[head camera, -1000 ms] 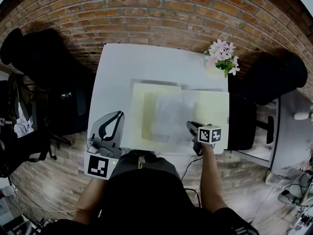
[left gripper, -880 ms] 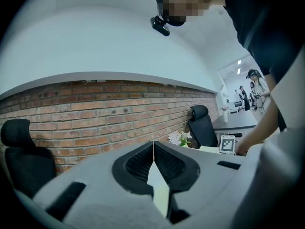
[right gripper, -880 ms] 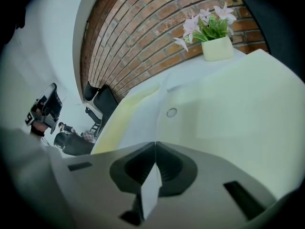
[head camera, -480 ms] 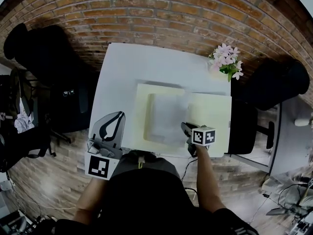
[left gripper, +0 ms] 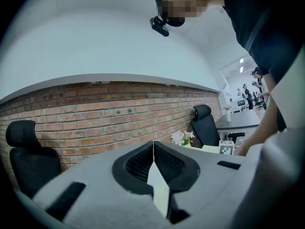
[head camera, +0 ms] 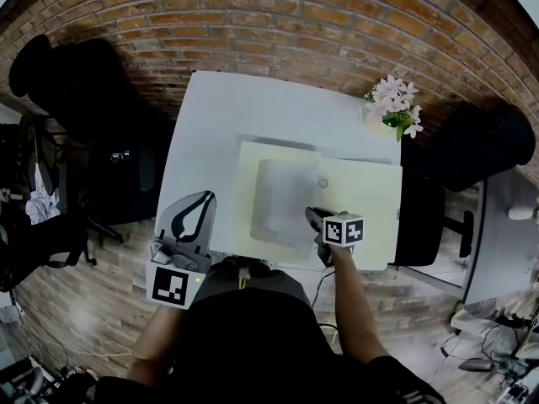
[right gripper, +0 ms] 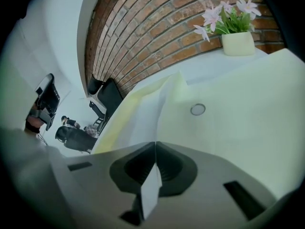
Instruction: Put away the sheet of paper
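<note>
While the right gripper (head camera: 312, 217) sits over the near edge of the table (head camera: 253, 108), its jaws are closed tight on the near edge of the sheet of paper (head camera: 282, 196). In the right gripper (right gripper: 155, 143) view, the sheet of paper (right gripper: 143, 113) rises out of the pinch as a raised white fold running toward the far left. Its near part is lifted clear of the folder (right gripper: 238, 109). The folder (head camera: 362, 200), pale yellow, lies open and flat across the near right part of the table and reaches the near edge. The sheet covers the middle of the folder. A small round snap button (head camera: 323, 183) shows on the bare folder just beyond the sheet's right edge, also seen from the right gripper view (right gripper: 198, 109). The left gripper (head camera: 206, 196) hangs at the near left corner of the table with its jaws shut and nothing between them. In its own view the left gripper (left gripper: 153, 142) points roughly level at the brick wall (left gripper: 95, 118). A flower pot (head camera: 392, 108) with pink and white blooms stands at the far right corner, well apart from the folder's near edge. One black chair (head camera: 76, 82) stands off the left edge and another black chair (head camera: 484, 137) off the right edge. The far half of the table is bare white.
</note>
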Motion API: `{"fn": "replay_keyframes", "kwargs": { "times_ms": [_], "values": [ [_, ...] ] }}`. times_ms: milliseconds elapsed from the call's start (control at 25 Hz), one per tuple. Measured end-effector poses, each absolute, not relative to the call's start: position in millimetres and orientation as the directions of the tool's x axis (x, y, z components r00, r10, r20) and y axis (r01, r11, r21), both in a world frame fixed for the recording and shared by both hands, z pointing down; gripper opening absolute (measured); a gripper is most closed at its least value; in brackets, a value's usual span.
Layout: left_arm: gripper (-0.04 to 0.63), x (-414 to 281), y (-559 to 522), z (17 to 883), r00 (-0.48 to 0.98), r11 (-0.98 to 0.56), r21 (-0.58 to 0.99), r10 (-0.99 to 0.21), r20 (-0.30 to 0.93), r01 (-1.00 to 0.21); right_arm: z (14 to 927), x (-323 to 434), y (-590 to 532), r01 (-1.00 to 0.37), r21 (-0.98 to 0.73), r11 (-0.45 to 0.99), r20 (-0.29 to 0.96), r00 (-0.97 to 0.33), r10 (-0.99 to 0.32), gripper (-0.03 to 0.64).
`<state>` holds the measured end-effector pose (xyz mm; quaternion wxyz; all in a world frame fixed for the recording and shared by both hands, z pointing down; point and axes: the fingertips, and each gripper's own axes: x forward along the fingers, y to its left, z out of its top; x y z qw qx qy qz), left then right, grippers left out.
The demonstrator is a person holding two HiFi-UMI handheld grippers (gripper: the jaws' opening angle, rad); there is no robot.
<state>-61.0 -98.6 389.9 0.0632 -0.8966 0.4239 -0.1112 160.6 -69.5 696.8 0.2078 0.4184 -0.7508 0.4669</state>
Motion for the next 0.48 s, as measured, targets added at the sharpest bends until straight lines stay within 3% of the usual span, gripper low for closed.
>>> {"fn": "replay_keyframes", "kwargs": {
  "times_ms": [480],
  "values": [
    [0.029,-74,-97,390,0.603,-0.62,-0.205,-0.785,0.144,-0.758,705,140,-72,-0.787,-0.592,0.172,0.675,-0.601,-0.427,0.015]
  ]
}}
